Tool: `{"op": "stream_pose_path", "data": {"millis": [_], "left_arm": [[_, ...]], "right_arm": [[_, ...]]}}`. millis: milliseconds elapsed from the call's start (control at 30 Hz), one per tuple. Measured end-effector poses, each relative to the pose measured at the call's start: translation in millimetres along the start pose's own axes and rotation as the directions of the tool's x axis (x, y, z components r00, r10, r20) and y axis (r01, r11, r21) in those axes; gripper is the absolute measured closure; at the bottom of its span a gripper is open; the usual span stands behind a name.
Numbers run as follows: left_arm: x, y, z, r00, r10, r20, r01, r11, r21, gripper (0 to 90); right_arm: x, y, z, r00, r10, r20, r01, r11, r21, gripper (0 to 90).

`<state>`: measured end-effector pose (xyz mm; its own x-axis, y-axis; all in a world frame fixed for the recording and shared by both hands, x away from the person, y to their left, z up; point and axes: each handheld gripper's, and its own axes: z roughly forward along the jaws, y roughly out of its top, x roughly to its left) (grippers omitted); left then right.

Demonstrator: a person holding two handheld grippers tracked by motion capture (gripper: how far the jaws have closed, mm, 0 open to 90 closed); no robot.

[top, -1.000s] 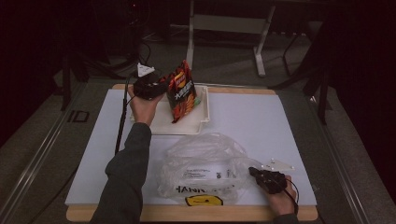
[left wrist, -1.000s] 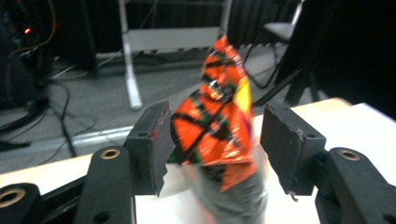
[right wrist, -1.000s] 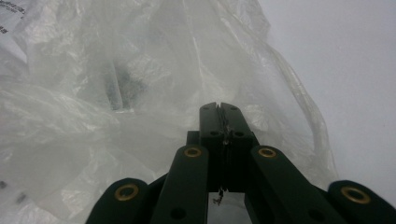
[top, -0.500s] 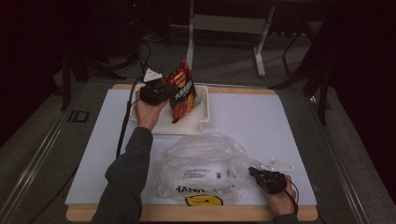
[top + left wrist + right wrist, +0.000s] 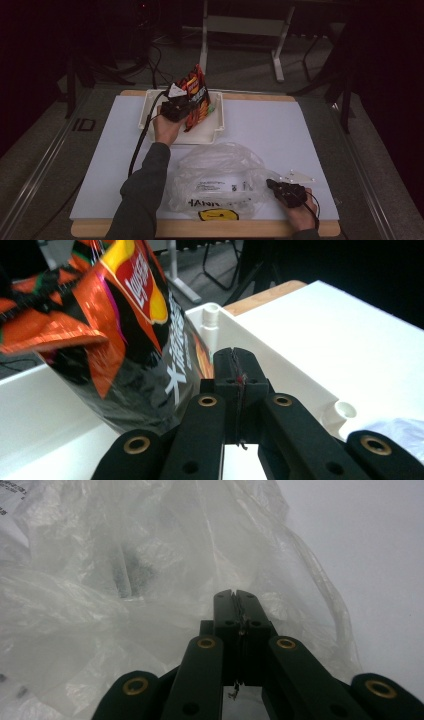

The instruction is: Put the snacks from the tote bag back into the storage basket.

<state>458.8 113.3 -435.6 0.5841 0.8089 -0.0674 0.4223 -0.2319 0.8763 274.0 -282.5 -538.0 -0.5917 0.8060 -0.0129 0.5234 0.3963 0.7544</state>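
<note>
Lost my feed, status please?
Left tool just closed on chip bag edge, in white tray. Right tool shut on plastic bag. Nothing in the way.

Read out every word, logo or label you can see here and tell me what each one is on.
"Lay's": red and yellow logo on the orange and black foil chip bag.
White Chinese characters down the chip bag: too blurred to read.
"HANN...": black letters, rest creased, on the clear plastic bag.
Small black print on the plastic bag: too small.
"ID": dark table edge.
</note>
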Motion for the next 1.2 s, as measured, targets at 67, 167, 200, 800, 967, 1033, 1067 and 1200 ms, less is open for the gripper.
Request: {"op": "stream_pose_path", "data": {"millis": [67,167,200,800,967,1033,1067,1200], "left_arm": [[-1.0,-3.2,4.6,1.0,-0.001,-0.009,0.001,0.9999,0.015,90.0],[-2.2,-7.7,12.1,0.9998,0.002,-0.02,-0.001,0.9989,0.048,90.0],[-3.0,-9.0,14.8,0.9998,0.005,-0.021,-0.004,0.9984,0.056,90.0],[2.7,-33.7,37.6,0.9954,0.014,-0.095,0.004,0.9814,0.192,90.0],[6.0,-34.7,37.4,0.9927,0.039,-0.114,-0.014,0.9773,0.211,90.0],[6.5,-35.3,38.0,0.9919,0.044,-0.119,-0.017,0.9758,0.218,90.0],[6.5,-35.9,38.9,0.991,0.048,-0.125,-0.02,0.9746,0.223,90.0],[7.5,-38.5,42.2,0.9887,0.073,-0.131,-0.037,0.9664,0.254,90.0]], "right_arm": [[0.0,0.0,0.0,1.0,0.0,0.0,0.0,1.0,0.0,88.2],[0.0,0.0,0.0,1.0,0.0,0.0,0.0,1.0,0.0,88.2],[0.0,0.0,0.0,1.0,0.0,0.001,0.0,1.0,0.0,88.3],[-0.2,-0.2,0.1,1.0,0.002,-0.001,-0.002,1.0,-0.002,88.2],[-0.1,-0.2,0.1,1.0,0.001,0.0,-0.001,1.0,-0.002,88.2],[-0.1,-0.2,0.1,1.0,0.002,-0.001,-0.002,1.0,-0.003,88.2],[0.0,-0.2,0.1,1.0,0.001,0.0,-0.001,1.0,-0.002,88.2],[0.3,-0.3,0.0,1.0,0.001,0.002,-0.001,1.0,-0.002,88.3]]}}
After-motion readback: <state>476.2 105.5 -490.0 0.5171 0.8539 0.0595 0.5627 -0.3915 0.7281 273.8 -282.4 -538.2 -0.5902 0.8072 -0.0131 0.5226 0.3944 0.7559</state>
